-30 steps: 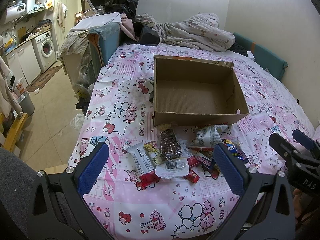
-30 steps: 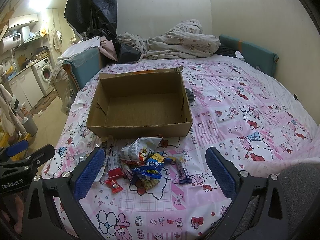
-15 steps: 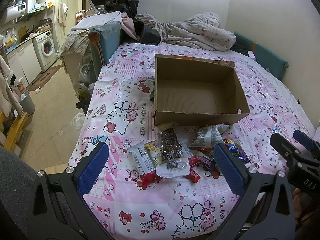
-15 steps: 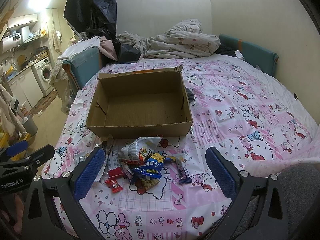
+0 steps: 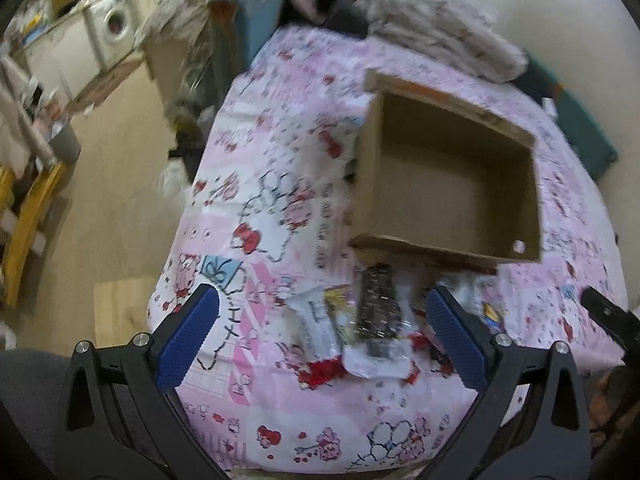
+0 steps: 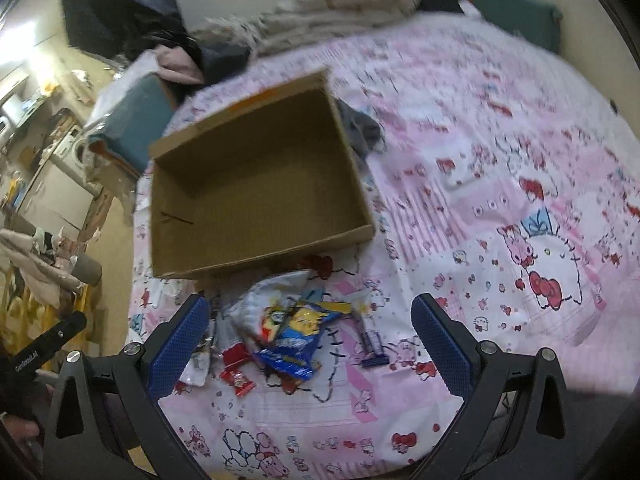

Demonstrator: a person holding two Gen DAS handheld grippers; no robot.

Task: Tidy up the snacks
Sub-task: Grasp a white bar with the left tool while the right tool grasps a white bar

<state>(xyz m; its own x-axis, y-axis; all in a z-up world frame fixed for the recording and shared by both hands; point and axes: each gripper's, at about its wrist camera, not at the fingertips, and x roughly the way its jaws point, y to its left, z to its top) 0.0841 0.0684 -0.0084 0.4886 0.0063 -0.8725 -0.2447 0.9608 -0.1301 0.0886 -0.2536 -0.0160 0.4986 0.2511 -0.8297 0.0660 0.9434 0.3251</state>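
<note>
Both tools are spread wide with nothing between the pads: my left tool (image 5: 328, 332) hangs over the dark chocolate bar (image 5: 378, 304), my right tool (image 6: 308, 332) over the blue packet (image 6: 298, 338). The snack pile (image 6: 280, 332) lies on the bed (image 6: 500, 168), just at 6 o'clock of the empty cardboard box (image 6: 256, 184). I'd take one wrapper at a time, pinching across its narrow width, then lift toward 12 o'clock over the near wall.

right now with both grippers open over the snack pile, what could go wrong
1. The overlapping snack wrappers may let the right gripper grab several at once.
2. The brown cardboard box sits on soft pink bedding, so a nudge could shift it.
3. The left gripper works close by; they might collide.
</note>
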